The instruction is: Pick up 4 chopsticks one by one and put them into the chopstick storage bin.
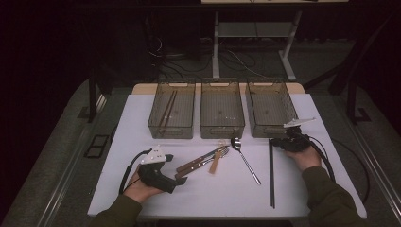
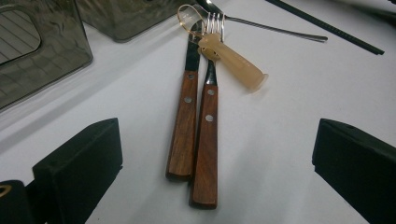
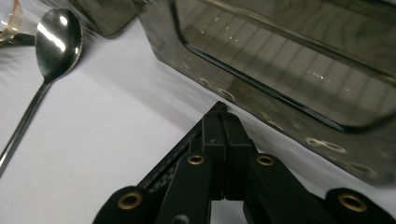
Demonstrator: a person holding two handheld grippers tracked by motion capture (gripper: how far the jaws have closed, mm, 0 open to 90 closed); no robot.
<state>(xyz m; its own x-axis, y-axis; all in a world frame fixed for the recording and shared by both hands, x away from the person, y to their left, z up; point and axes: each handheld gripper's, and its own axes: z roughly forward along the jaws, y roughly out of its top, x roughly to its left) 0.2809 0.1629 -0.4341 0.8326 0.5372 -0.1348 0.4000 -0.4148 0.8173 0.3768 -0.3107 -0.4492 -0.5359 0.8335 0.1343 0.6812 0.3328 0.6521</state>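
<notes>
- The right hand-held gripper point(image 3: 223, 140) is seen with its jaws pressed together on the top end of a black chopstick point(image 1: 271, 175), close to the rightmost bin point(image 1: 270, 108) — the stick's pinched end is hidden.
- The left hand-held gripper point(image 2: 217, 168) is spread wide before two wooden-handled utensils point(image 2: 196, 135) on the desk point(image 1: 142, 118).
- No writing can be read.

Both sleeves are dark olive green, loose at the cuffs. The left gripper point(image 1: 182, 179) is a chunky matte black body with a pale grey three-cornered plate on top and a black cable looping behind it. The right gripper point(image 1: 271, 140) matches, with brass-coloured rivets along its black linkage arms and blocky black fingers point(image 3: 232, 140).
</notes>
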